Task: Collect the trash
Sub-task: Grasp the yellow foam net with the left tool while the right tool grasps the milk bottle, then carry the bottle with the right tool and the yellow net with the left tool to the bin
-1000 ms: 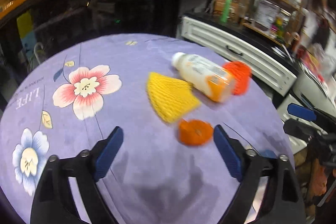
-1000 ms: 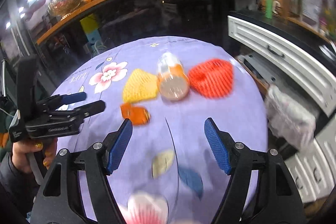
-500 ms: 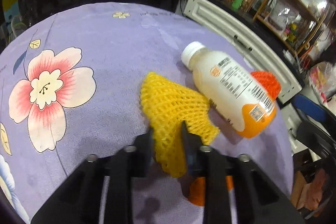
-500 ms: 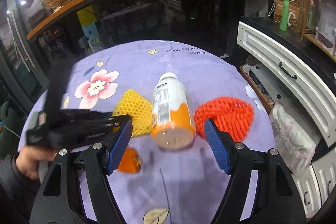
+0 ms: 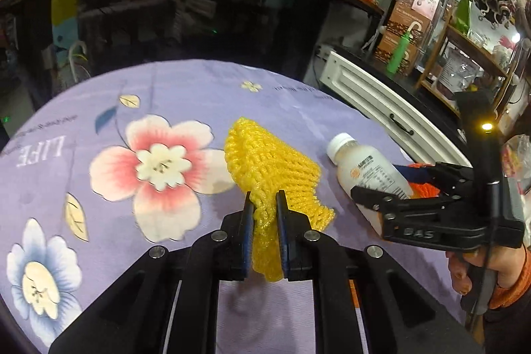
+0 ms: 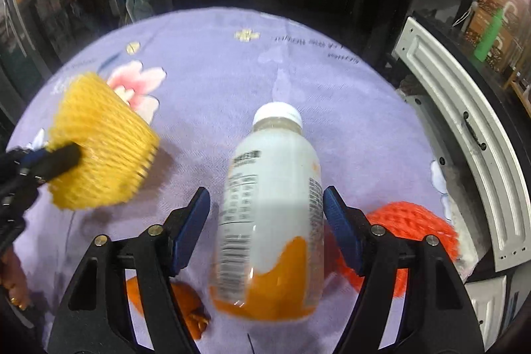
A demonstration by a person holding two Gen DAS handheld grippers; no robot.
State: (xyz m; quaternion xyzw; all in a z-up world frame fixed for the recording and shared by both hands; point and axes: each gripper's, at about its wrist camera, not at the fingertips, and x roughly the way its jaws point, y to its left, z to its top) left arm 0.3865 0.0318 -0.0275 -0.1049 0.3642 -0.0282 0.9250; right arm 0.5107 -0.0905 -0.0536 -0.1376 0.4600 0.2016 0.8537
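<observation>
My left gripper (image 5: 264, 199) is shut on the near edge of a yellow foam net (image 5: 272, 165), which is bunched between the pads. In the right wrist view the same net (image 6: 99, 148) hangs from that gripper (image 6: 64, 155) at the left. A white bottle with an orange base (image 6: 272, 214) lies on the purple cloth, cap pointing away. My right gripper (image 6: 265, 194) straddles its middle; the jaws are closing, with a gap still showing at the left pad. From the left wrist view the bottle (image 5: 365, 168) is partly hidden by the right gripper (image 5: 381, 183).
An orange-red foam net (image 6: 415, 228) lies right of the bottle and a small orange scrap (image 6: 186, 297) lies near its base. The flowered purple tablecloth (image 5: 166, 95) covers a round table. A white drawer unit (image 6: 464, 135) stands at the right and a dark counter behind.
The left gripper went from wide open to shut on the yellow net and pulled it leftward. The right gripper moved forward and down until the bottle lay between its jaws.
</observation>
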